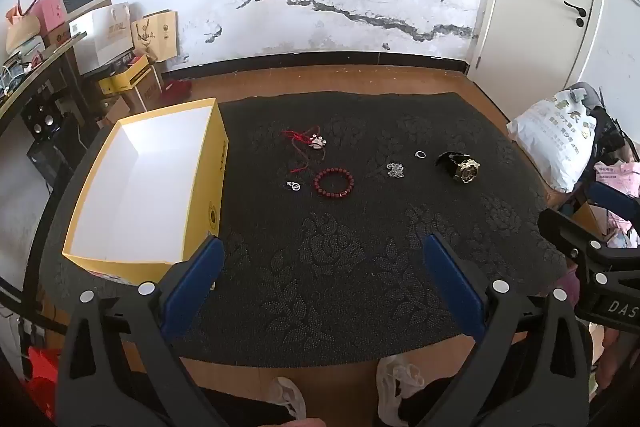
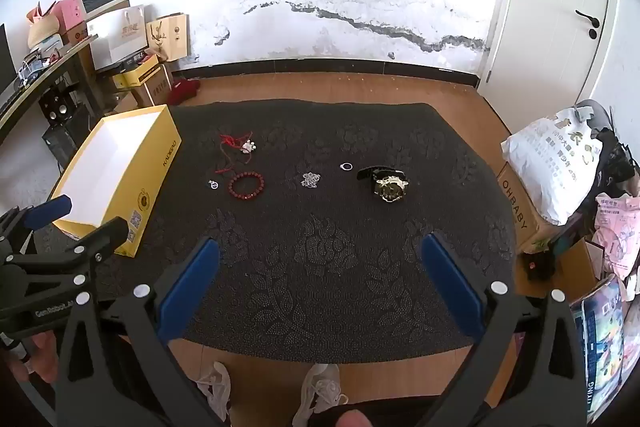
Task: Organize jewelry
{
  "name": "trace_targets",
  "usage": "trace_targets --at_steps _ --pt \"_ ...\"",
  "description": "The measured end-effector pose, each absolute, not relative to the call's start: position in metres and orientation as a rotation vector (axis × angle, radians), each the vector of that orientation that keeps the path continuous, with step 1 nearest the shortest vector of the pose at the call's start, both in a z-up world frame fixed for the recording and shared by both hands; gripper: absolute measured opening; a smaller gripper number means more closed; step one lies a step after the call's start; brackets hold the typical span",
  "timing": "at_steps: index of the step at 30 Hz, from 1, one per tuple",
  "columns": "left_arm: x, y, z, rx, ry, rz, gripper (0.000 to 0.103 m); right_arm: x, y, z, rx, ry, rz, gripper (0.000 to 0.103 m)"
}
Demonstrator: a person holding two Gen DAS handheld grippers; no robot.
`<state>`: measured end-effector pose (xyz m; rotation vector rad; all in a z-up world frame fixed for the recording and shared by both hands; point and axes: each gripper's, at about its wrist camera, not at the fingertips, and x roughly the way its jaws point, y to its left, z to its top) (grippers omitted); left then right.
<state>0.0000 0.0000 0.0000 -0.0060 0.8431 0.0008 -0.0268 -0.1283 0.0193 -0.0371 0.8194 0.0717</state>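
On the black patterned table cover [image 1: 340, 267] lie a red cord necklace with a silver pendant [image 1: 316, 142], a red bead bracelet [image 1: 333, 182], a small silver charm [image 1: 293, 185], a silver chain [image 1: 396, 170], a silver ring [image 1: 419, 154] and a black-and-gold watch [image 1: 460, 167]. An open yellow box [image 1: 140, 187] with a white inside stands at the left. My left gripper [image 1: 322, 255] is open and empty above the near cover. My right gripper [image 2: 320, 255] is open and empty. The watch [image 2: 386, 183], bracelet [image 2: 246, 185] and box [image 2: 116, 171] show in the right wrist view.
Stacked boxes and bags [image 1: 120, 39] and a desk [image 1: 36, 67] stand at the left. A white sack [image 2: 556, 163] on a cardboard box [image 2: 516, 207] and more packages sit at the right. A white door [image 2: 560, 7] is behind. The person's shoes [image 2: 320, 391] are below the table edge.
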Motion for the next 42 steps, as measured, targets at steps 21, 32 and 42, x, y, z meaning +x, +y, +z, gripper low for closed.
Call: trace_targets --at_steps 21,32,42 --pt "0.007 -0.008 0.007 -0.004 0.845 0.013 0.097 -0.028 -0.126 0.017 -0.042 0.821 0.066 0.098" --pt "0.002 -0.002 0.005 0.002 0.839 0.010 0.097 -0.029 -0.123 0.020 -0.046 0.818 0.069 0.098" --pt "0.001 -0.002 0.006 0.004 0.838 0.011 0.097 -0.029 -0.123 0.020 -0.046 0.818 0.069 0.098"
